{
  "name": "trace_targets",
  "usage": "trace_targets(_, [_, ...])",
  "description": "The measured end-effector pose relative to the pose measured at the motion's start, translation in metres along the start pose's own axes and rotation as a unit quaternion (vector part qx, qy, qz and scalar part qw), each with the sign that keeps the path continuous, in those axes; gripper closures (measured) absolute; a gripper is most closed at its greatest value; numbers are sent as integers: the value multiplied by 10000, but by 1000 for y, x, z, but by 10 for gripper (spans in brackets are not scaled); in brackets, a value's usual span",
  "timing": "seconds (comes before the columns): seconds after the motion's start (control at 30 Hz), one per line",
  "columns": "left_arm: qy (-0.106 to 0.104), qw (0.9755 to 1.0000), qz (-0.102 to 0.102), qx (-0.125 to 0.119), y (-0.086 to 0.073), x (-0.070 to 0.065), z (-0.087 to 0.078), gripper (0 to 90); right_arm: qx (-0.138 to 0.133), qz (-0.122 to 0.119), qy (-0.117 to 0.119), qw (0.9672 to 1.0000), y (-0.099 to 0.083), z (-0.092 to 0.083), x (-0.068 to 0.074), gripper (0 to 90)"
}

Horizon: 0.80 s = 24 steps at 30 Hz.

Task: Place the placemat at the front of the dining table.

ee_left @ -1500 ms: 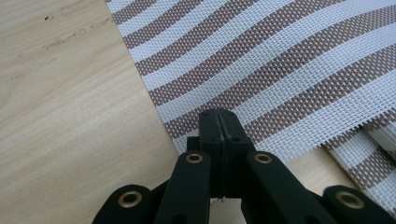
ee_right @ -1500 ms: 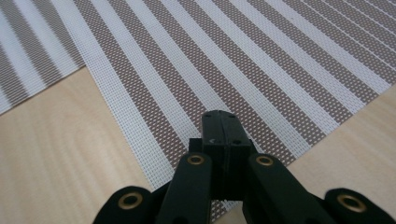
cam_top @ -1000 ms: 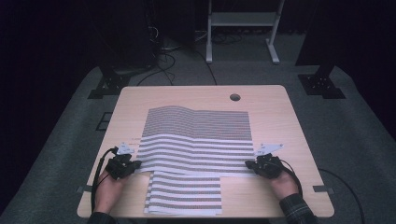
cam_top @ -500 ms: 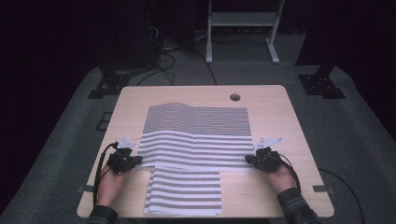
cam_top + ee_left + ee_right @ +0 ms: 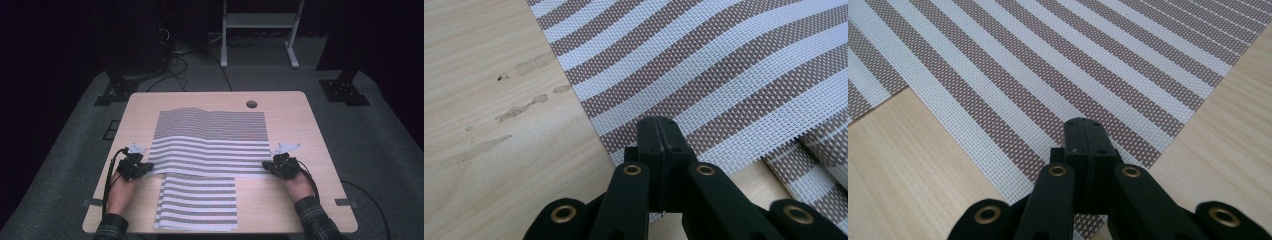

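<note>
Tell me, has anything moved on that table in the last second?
Hardly. The left gripper has slid slightly inward along the table, its jaws clamped on the corner of the upper striped mat. The right gripper stays clamped on the opposite corner. The lower striped mat has not moved.

In the left gripper view we cannot see the corner of the striped mat [image 5: 704,75] where the closed jaws cover it, and the second mat [image 5: 824,165] is cut off by the right edge. In the high view the person's forearms run out at the bottom edge. We cannot make out the dark equipment beyond the table [image 5: 150,107].
</note>
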<state>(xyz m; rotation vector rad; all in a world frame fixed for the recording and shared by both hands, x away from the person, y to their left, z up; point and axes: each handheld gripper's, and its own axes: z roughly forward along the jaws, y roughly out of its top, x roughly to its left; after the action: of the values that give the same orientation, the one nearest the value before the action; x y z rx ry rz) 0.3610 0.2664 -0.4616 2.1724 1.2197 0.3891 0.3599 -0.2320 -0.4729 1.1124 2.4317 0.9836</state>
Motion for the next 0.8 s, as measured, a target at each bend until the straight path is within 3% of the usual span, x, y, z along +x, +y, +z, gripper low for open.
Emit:
trace_targets(0.17, [47,10000,47,64,7,2,4,900,78,-36,-53,9999,6,3,-4,899])
trace_targets(0.3, [-45,9999,-102,-14,14,12,11,900,40,0,-157,9999,11,9,-10,899])
trace_targets(0.47, [23,9999,-83,-63,24,17,20,900,-18,30,-308,9995,19,17,-18,899])
trace_targets(0.57, [21,10000,-68,-30,29,20,23,900,96,46,-292,9995,24,20,-22,899])
trace_targets(0.63, [58,9999,-87,-95,35,24,29,900,-7,20,-444,9990,27,24,-25,900])
trace_targets(0.8, [77,9997,-135,-181,44,30,38,900,37,118,-450,9989,36,31,-37,900])
